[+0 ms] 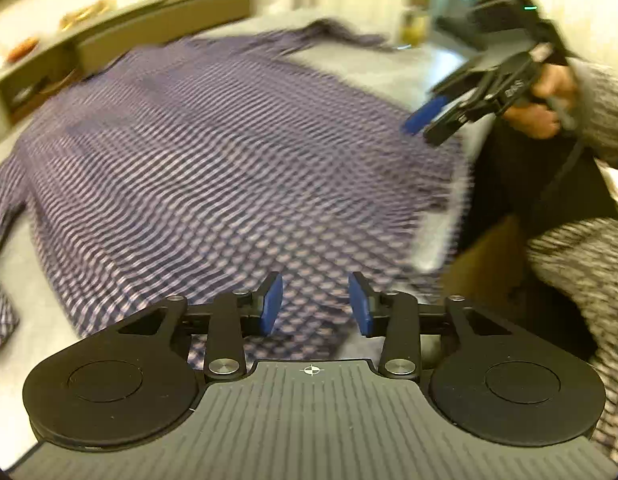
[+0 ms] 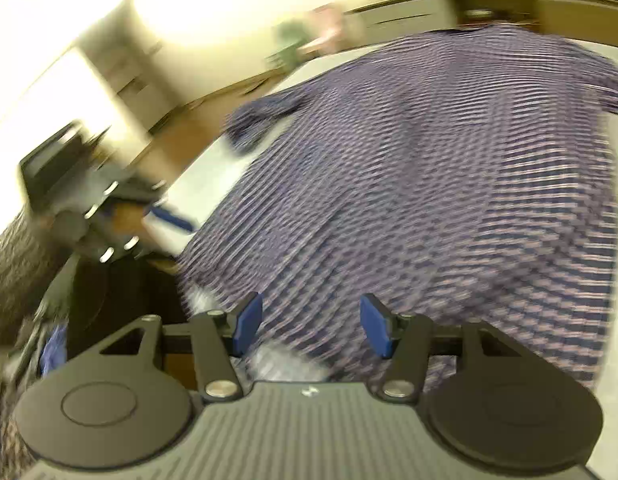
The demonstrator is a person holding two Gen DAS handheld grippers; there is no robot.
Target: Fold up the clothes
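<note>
Grey bedsheet [image 1: 369, 64] under checked shirt [image 1: 213, 152]

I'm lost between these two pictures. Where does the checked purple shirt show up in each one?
Left wrist view: the checked shirt fills the middle and left, spread flat on the pale surface, beyond the open jaws.
Right wrist view: the shirt fills the middle and right, reaching toward the top edge.
Shared landmark: the long shelf unit behind the shirt.
</note>
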